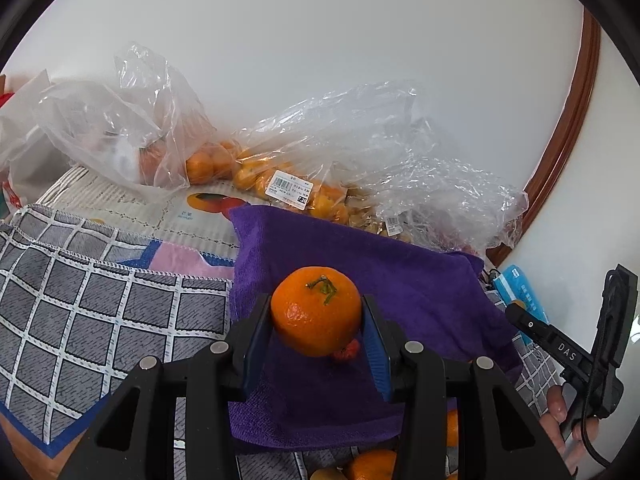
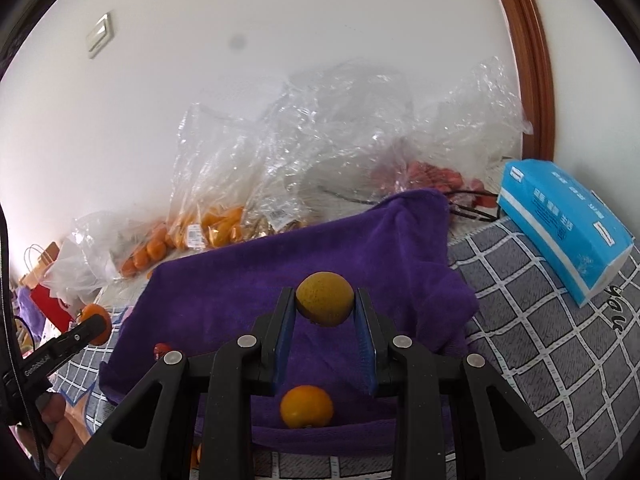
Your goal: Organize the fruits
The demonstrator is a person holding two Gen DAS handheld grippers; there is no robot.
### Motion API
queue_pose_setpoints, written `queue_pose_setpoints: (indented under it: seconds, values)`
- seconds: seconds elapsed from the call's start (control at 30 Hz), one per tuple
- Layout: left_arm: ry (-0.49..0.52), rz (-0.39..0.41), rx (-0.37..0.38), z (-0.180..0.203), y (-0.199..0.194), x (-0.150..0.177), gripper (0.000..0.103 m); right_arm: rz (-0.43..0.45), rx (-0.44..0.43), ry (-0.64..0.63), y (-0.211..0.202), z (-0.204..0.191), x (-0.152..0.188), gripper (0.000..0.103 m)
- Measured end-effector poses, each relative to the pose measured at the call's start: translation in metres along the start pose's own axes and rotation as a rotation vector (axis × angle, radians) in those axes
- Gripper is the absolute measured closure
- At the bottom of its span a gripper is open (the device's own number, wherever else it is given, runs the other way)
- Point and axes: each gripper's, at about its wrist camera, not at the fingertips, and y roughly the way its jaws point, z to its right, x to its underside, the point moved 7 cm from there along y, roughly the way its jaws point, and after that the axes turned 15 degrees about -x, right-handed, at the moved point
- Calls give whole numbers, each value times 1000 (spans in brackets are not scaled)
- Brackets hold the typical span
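Note:
My left gripper (image 1: 316, 305) is shut on an orange tangerine (image 1: 316, 314) with a green stem, held just above a purple towel (image 1: 420, 292). A small red fruit (image 1: 347, 353) lies on the towel under it. My right gripper (image 2: 324, 295) is shut on a round yellow-brown fruit (image 2: 325, 300) over the same purple towel (image 2: 240, 280). Below its fingers an orange (image 2: 306, 406) rests on the towel. At the left edge of the right wrist view, the tangerine (image 2: 96, 314) shows behind a finger of the left gripper.
Clear plastic bags of oranges (image 1: 208, 164) and other fruit (image 2: 420, 174) line the wall at the back. A blue tissue pack (image 2: 560, 224) lies on the grey checked cloth (image 2: 540, 340) at the right. More oranges (image 1: 372, 465) lie at the towel's near edge.

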Motion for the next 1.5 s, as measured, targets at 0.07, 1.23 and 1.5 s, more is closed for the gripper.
queue_pose_setpoints:
  seconds: [0.07, 1.23, 1.5]
  values:
    - [-7, -4, 3, -1, 0, 0, 62, -5, 3, -7, 1, -1, 2, 73]
    - [63, -110, 0, 13, 21, 24, 62, -129, 64, 5, 32, 14, 31, 57]
    - [53, -105, -8, 12, 19, 19, 59, -97, 76, -1, 25, 11, 28, 48]
